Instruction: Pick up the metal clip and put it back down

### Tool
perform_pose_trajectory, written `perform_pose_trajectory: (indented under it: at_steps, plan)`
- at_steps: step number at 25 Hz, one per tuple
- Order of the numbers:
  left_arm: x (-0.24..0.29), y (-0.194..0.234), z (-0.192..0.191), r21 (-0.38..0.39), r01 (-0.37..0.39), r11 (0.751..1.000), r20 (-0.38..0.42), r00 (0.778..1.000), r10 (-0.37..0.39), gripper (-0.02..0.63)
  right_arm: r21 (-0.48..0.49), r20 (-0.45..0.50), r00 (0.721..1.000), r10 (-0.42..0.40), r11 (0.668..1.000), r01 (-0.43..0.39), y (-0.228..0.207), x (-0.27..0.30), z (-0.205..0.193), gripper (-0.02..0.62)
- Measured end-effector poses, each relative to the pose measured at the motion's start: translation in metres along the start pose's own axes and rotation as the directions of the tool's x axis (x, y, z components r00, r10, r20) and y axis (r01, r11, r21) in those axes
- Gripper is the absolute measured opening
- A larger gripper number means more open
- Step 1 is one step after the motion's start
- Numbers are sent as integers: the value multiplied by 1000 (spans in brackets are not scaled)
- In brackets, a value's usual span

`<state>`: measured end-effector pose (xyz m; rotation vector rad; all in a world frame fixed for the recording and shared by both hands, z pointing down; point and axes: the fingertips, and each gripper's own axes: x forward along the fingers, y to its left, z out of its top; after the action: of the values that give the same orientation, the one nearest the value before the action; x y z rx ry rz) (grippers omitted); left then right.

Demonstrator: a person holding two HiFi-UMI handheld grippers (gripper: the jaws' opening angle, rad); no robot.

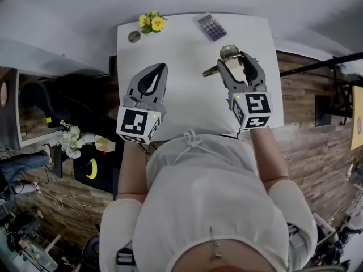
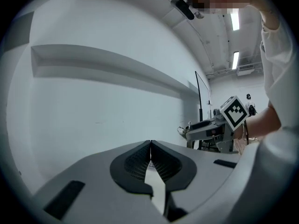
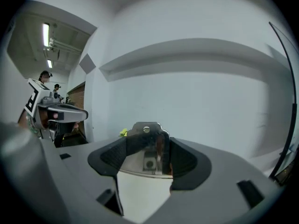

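Note:
My right gripper (image 1: 234, 60) is shut on the shiny metal clip (image 1: 228, 52) over the right side of the white table (image 1: 187, 101). One thin arm of the clip sticks out to the left, past the jaws. In the right gripper view the clip (image 3: 148, 133) stands upright between the two dark pads (image 3: 183, 158), its top with a small hole showing above them. My left gripper (image 1: 159, 68) hovers over the table's left half with nothing in it. Its jaws meet tip to tip in the left gripper view (image 2: 150, 146).
A purple-grey calculator (image 1: 212, 27) lies at the table's far edge. A bunch of yellow flowers (image 1: 152, 21) and a small round dark object (image 1: 134, 36) sit at the far left corner. Wooden floor surrounds the table. A person's white clothing fills the near side.

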<state>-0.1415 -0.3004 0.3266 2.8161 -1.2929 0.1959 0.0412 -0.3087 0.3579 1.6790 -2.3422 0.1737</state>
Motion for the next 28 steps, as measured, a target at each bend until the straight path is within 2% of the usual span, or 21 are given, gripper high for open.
perform_pose_trajectory:
  at_steps: [6, 11, 19, 28]
  plan:
    - [0, -6, 27, 42, -26, 999, 33, 999, 25, 18, -24, 114, 993, -27, 999, 30, -15, -32, 36, 290]
    - [4, -9, 35, 51, -43, 998, 38, 998, 41, 18, -29, 149, 988, -38, 999, 43, -24, -43, 43, 290]
    - [14, -15, 30, 38, -49, 998, 28, 998, 48, 18, -18, 117, 993, -18, 1000, 20, -30, -39, 32, 290]
    - [22, -12, 3, -9, -55, 998, -28, 998, 55, 18, 19, -3, 1000, 26, 999, -26, -22, -2, -10, 290]
